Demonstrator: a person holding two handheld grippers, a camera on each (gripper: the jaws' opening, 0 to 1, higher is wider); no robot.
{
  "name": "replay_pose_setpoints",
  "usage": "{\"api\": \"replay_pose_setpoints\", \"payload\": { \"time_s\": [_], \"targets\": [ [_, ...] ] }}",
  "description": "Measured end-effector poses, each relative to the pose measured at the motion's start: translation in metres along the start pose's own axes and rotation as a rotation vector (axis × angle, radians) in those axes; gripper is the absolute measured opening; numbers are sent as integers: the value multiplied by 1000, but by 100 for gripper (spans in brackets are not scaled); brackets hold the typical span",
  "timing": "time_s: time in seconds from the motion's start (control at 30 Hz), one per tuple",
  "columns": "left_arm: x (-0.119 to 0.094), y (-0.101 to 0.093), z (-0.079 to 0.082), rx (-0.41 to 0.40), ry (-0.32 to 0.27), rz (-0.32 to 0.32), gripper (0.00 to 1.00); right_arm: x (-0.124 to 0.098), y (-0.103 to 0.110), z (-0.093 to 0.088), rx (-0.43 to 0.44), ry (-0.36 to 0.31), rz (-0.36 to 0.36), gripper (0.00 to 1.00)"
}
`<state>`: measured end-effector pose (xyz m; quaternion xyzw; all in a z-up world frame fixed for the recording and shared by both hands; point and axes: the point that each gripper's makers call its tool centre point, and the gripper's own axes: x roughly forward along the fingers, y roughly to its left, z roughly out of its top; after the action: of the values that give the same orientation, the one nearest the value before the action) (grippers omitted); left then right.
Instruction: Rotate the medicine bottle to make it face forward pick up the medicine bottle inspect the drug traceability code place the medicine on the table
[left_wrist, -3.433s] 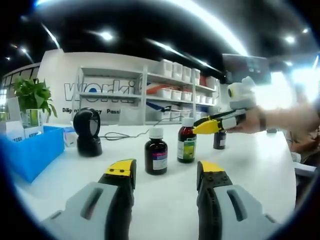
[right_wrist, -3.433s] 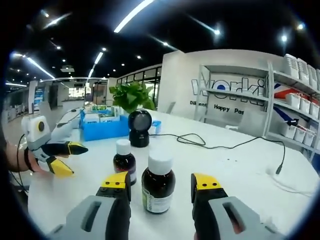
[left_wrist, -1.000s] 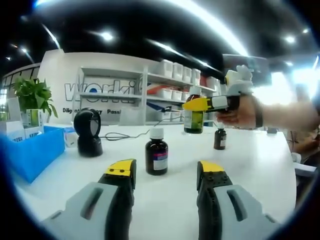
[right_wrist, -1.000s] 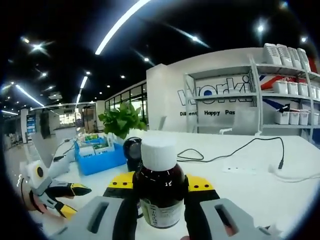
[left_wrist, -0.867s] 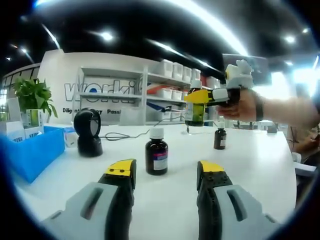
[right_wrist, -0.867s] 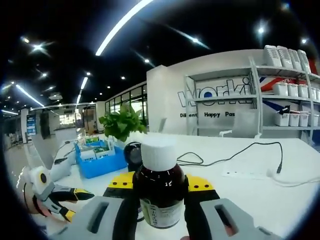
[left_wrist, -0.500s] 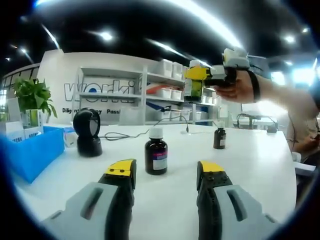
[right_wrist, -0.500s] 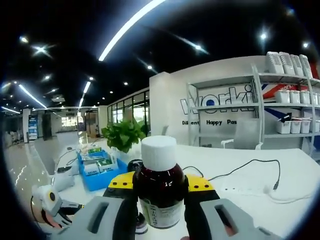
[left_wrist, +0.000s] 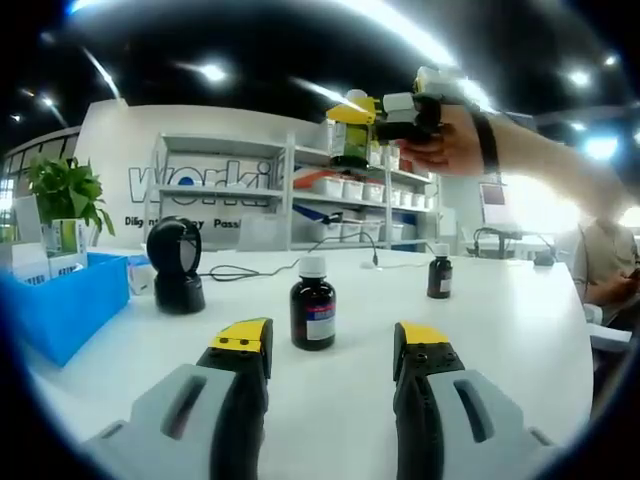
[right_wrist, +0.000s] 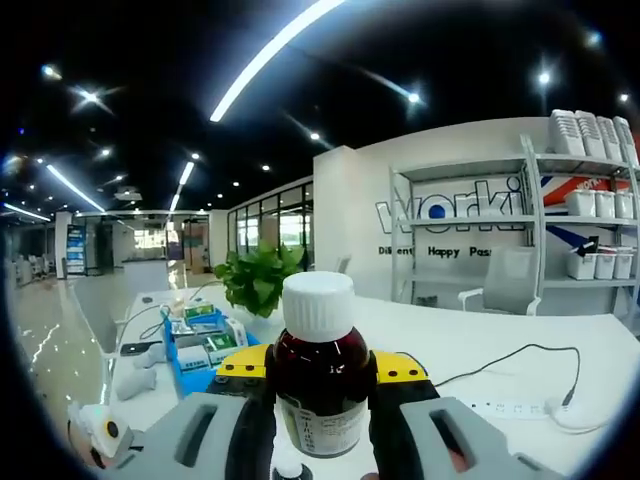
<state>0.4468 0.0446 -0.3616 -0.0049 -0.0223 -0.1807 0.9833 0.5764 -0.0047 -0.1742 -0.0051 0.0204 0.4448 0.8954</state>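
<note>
On the white table (left_wrist: 520, 330) in the left gripper view, going from left to right, a blue bin (left_wrist: 62, 300) sits at the edge with a green plant (left_wrist: 68, 190) behind it, then a black round scanner (left_wrist: 176, 264) with a cable trailing off it, then a dark medicine bottle with a white cap (left_wrist: 312, 302) standing upright near the middle, and a smaller dark bottle (left_wrist: 438, 275) standing farther back to the right. The left gripper (left_wrist: 330, 342) is low over the table, its yellow-tipped jaws spread wide with nothing between them, the middle bottle just beyond their tips. Up high to the right, a person's hand (left_wrist: 450, 145) carries the right gripper (left_wrist: 378, 108) well above the table, with the held medicine bottle (left_wrist: 350, 130) at its tip in front of the shelves (left_wrist: 330, 170). In the right gripper view, the right gripper (right_wrist: 318, 368) has its jaws closed against both sides of that brown bottle (right_wrist: 318, 375), which stands upright with its white cap on top and a pale label low on its body; the table, bin (right_wrist: 200, 350) and plant (right_wrist: 258, 280) lie far below.
</note>
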Motion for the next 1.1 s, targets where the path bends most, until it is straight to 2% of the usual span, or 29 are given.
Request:
{"api": "replay_pose_setpoints", "payload": {
  "time_s": [0.4,0.67,1.1],
  "targets": [
    [0,-1,0,-5,-1,-4,39,57,17,-14,37,27,22,31],
    [0,-1,0,-6,-1,-4,39,88,14,-33,49,69,23,31],
    [1,0,0,-9,-2,-1,39,107,1,-68,63,116,-15,31]
  ]
}}
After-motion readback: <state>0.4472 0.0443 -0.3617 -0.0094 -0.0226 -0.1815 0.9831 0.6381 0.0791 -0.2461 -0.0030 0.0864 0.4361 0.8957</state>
